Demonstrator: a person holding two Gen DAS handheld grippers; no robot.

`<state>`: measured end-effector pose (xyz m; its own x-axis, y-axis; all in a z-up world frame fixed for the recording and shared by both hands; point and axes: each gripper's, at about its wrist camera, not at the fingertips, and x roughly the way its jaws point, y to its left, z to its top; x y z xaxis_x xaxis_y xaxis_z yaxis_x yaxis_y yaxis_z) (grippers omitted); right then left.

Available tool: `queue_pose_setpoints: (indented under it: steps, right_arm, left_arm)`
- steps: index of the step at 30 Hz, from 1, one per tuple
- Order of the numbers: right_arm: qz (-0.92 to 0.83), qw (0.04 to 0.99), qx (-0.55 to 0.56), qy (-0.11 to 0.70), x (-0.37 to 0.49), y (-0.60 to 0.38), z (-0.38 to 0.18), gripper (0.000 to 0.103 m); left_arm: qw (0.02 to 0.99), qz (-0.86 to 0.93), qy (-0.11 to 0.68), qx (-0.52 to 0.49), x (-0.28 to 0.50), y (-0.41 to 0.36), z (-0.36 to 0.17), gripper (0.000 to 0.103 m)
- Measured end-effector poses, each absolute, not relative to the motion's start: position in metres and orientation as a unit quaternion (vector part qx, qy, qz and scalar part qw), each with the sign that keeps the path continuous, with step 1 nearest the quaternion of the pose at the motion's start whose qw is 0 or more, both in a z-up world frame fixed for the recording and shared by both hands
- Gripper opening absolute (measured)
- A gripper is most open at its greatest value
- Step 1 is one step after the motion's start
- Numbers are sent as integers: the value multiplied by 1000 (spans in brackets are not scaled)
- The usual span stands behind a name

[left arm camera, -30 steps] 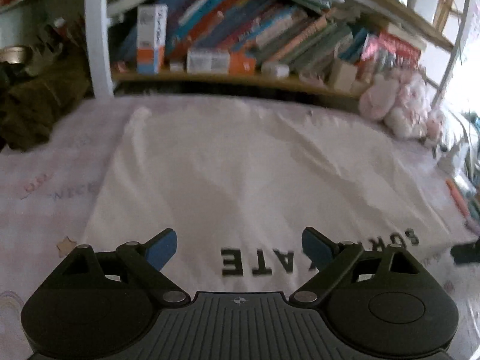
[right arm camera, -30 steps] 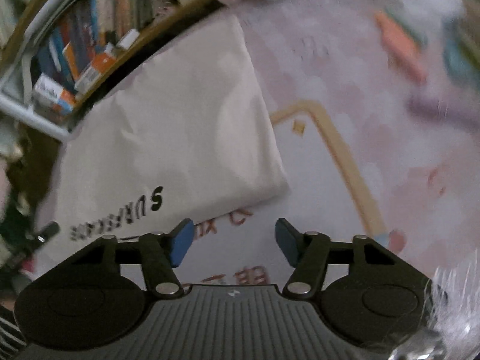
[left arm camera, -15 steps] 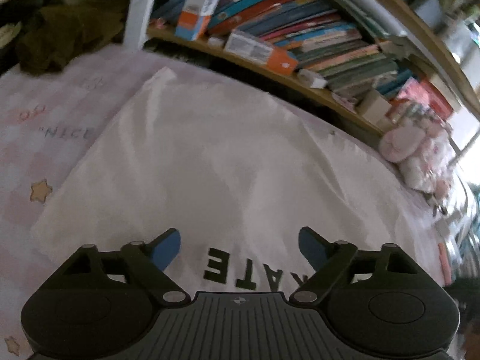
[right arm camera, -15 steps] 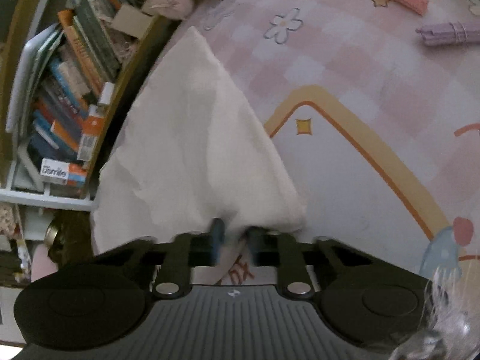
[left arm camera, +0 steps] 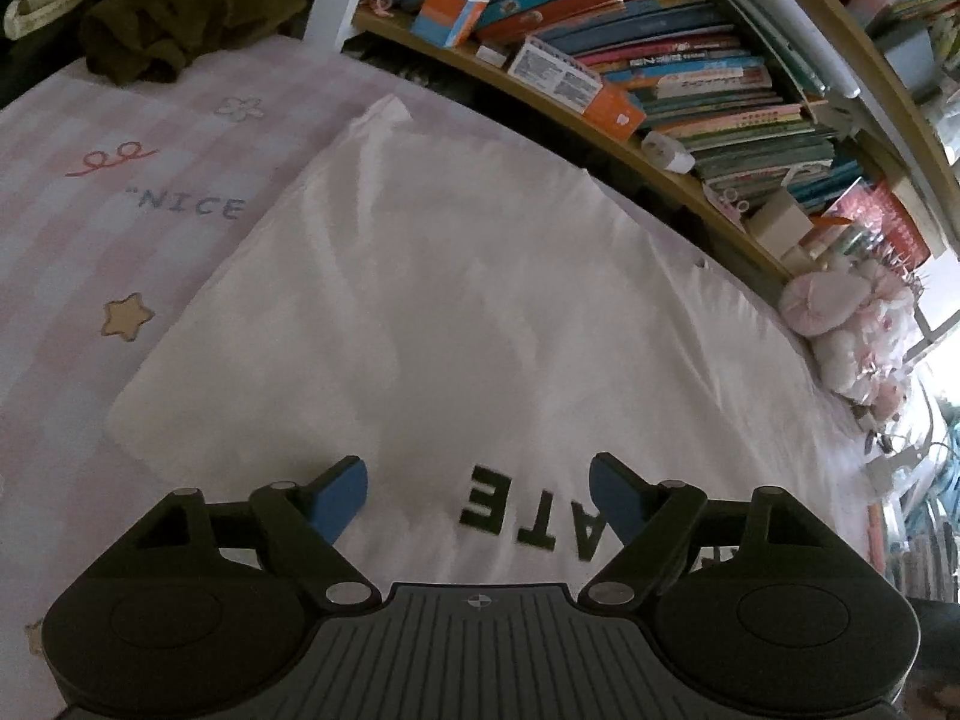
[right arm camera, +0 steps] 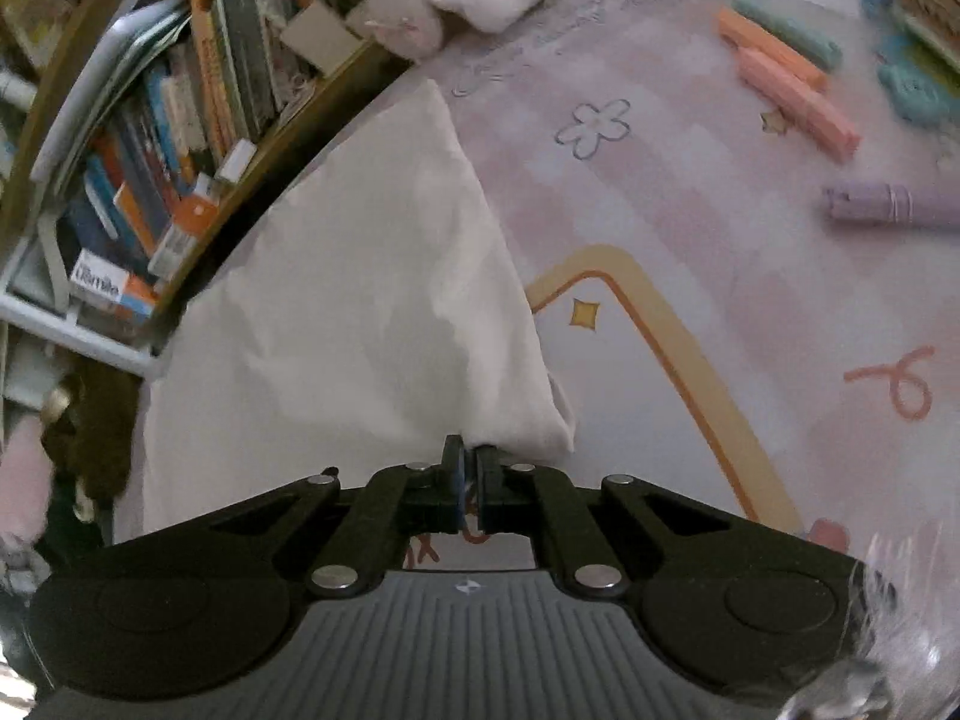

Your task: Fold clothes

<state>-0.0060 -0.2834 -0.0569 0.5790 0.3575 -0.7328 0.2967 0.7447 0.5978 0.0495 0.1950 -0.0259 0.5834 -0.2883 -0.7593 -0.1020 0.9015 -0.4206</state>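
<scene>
A white garment [left arm camera: 468, 324] with dark block letters lies flat on a pink patterned mat [left arm camera: 90, 192]. My left gripper [left arm camera: 478, 495] hovers over its near edge by the letters, jaws wide and nothing between the blue pads. In the right wrist view the same white garment [right arm camera: 360, 312] runs back toward the bookshelf. My right gripper [right arm camera: 470, 459] is shut on the garment's near corner, and the cloth bunches up just above the pads.
A low bookshelf [left arm camera: 648, 60] packed with books runs along the garment's far side. Pink plush toys [left arm camera: 852, 324] sit at its right end. A dark olive cloth heap [left arm camera: 144, 18] lies at the far left. Pastel sticks [right arm camera: 786, 90] and a purple roll [right arm camera: 894, 204] lie on the mat.
My right gripper went from half open over the mat to shut on the garment's corner. My left gripper rolled and shifted over the garment, staying wide.
</scene>
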Motion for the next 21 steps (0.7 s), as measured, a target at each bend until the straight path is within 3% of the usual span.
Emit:
queue_pose_setpoints:
  steps: [12, 21]
  right_arm:
    - [2, 813, 360, 458, -7, -275, -61, 12]
    - [-1, 819, 351, 454, -9, -269, -60, 17]
  left_arm:
    - [833, 26, 450, -320, 13, 254, -34, 82]
    - [799, 51, 429, -419, 9, 279, -46, 75]
